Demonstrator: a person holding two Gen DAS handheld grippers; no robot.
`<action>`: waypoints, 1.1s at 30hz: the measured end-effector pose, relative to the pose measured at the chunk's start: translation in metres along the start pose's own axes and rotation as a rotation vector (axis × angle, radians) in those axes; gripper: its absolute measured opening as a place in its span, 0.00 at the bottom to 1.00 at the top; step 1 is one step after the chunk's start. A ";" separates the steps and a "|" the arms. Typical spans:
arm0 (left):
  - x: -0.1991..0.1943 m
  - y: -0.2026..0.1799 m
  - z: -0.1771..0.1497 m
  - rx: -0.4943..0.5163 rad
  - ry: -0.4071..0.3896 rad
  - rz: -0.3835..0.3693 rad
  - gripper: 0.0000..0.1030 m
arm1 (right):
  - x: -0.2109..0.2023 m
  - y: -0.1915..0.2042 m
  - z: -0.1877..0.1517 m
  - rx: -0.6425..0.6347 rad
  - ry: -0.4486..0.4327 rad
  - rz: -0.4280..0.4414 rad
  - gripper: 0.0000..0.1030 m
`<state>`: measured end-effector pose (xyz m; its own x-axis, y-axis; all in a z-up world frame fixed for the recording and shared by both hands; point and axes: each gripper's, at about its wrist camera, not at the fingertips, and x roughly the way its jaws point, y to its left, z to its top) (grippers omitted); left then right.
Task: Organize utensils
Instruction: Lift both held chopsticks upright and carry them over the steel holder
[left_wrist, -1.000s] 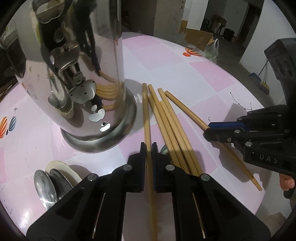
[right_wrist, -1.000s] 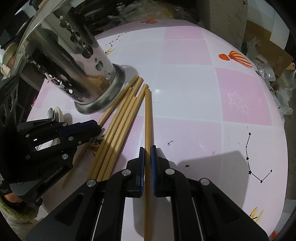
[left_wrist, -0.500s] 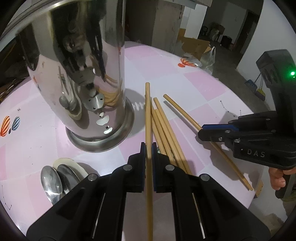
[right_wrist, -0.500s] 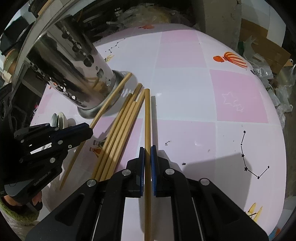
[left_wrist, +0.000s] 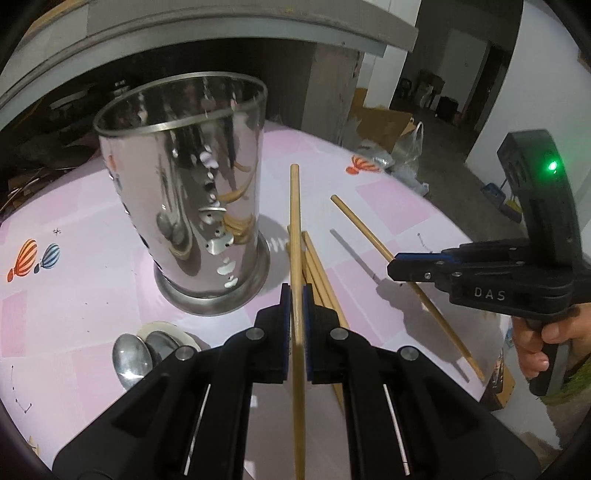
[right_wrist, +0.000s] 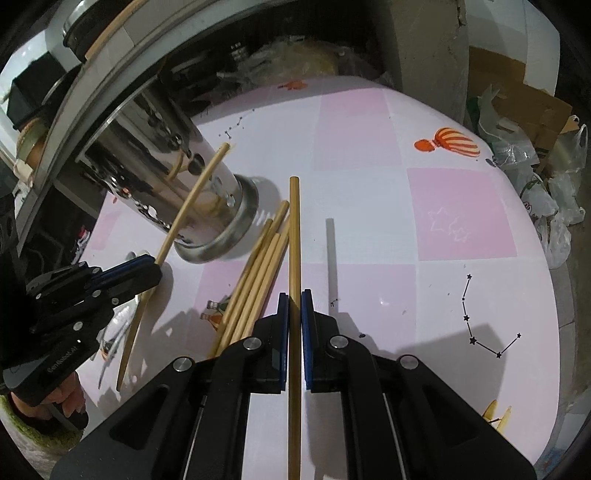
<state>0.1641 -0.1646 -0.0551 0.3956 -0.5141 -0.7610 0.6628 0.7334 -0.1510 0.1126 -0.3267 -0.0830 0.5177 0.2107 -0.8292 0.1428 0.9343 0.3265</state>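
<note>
Left wrist view first: the shiny metal cup stands tall at about 10 o'clock on the pink and white table, and now we can see its open top, which sat too high to see a moment ago. Two spoons lie near its foot at 8 o'clock. The left gripper is pinched tight on one chopstick, and that stick has come up off the table, with its tip pointing to 12 o'clock. A small pile of chopsticks still lies flat just to the right of it. Farther right, at 3 o'clock, the other tool is seen from the side, held by a hand, with its own stick crossing below it. Right wrist view next: the cup leans at 10 o'clock, the pile lies at 9 o'clock, and the right gripper is squeezed shut on a second chopstick. This stick is off the table too; its dark shadow lies apart on the cloth just to the right. So both sticks have been lifted up together. I think the next job is to carry them over the cup and drop them in, tips down. The sticks are long and thin, so they could twist in the grip or bump the rim.
</note>
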 end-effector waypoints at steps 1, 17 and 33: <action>-0.004 0.000 0.001 0.000 -0.010 -0.001 0.05 | -0.003 0.000 0.000 0.001 -0.007 0.002 0.07; -0.075 0.006 0.034 -0.031 -0.176 -0.029 0.05 | -0.026 0.002 0.005 0.009 -0.077 0.024 0.07; -0.118 0.047 0.082 -0.115 -0.349 -0.072 0.05 | -0.034 0.005 0.016 0.016 -0.119 0.061 0.07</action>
<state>0.2011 -0.1057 0.0796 0.5564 -0.6723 -0.4882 0.6290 0.7247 -0.2812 0.1095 -0.3342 -0.0458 0.6220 0.2303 -0.7484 0.1209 0.9161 0.3824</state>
